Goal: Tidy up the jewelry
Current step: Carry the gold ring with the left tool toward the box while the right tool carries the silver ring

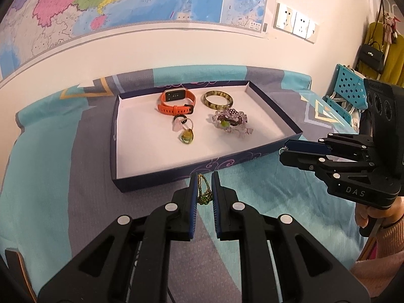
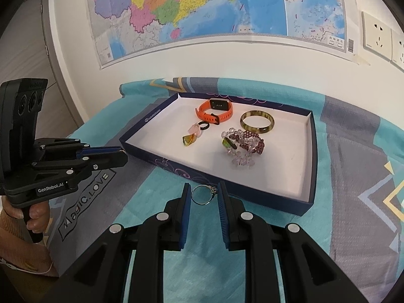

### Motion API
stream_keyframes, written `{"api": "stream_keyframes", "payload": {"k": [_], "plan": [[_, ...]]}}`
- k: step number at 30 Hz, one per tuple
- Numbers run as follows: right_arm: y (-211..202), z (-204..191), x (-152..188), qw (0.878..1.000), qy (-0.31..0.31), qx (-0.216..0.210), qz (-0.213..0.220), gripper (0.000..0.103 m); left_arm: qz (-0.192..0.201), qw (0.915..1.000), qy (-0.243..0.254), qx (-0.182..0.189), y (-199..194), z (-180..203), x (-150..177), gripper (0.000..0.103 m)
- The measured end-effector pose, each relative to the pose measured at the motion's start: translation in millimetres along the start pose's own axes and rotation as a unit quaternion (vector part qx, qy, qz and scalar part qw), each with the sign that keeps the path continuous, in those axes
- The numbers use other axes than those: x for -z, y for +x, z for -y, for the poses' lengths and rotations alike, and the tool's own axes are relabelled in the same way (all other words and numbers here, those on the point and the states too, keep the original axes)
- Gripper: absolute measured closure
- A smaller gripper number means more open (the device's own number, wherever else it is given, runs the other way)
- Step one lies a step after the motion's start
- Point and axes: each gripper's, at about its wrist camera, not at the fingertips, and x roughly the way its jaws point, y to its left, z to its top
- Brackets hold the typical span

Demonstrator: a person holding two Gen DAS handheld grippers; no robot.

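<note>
navy cardboard tray (image 1: 272, 106) with a white floor lying on a teal and grey patterned cloth (image 1: 50, 166), close under a wall map (image 1: 126, 0). resting inside toward the far wall: an orange smartwatch (image 1: 176, 102) and, just beside it, a mottled brown bangle (image 1: 218, 99). sitting nearer the middle: a dark ring with a yellow-green pendant (image 1: 186, 129), and a heap of clear and purple beads (image 1: 231, 121).

showing only through the left wrist camera: the left gripper (image 1: 205, 179), hovering just outside the tray's near wall, blue pads pinching a thin green and gold beaded cord (image 1: 203, 189) that is dangling between them. also appearing only here: a yellow garment with a black handbag (image 1: 371, 55) hanging far right, a turquoise perforated chair back, and the right gripper seen from the side with a hand (image 1: 363, 214) in a pink sleeve gripping its handle.

showing only through the right wrist camera: the right gripper (image 2: 203, 195), also just outside the tray's near wall, pads nearly closed and clamping a silver ring (image 2: 202, 195) upright between them. likewise only here: lettering printed on the cloth at lower left, and the left gripper from the side, jaws looking pressed together, its held cord too small to make out from that angle.

both views sharing white wall sockets (image 2: 378, 35) at right.
</note>
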Motion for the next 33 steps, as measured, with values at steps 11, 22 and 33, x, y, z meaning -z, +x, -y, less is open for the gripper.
{"api": "stream_keyframes", "payload": {"k": [11,22,33], "plan": [[1,4,-9,1.0,-0.003,0.004,0.007,0.084,0.007,1.0,0.003,-0.001,1,2,-10,0.092],[6,8,-20,1.0,-0.009,0.011,0.011,0.084,0.013,0.9999,0.002,0.0,7,-2,-22,0.092],[13,15,-31,1.0,-0.009,0.012,0.013,0.084,0.014,0.9999,0.0,-0.002,15,-2,-30,0.092]]}}
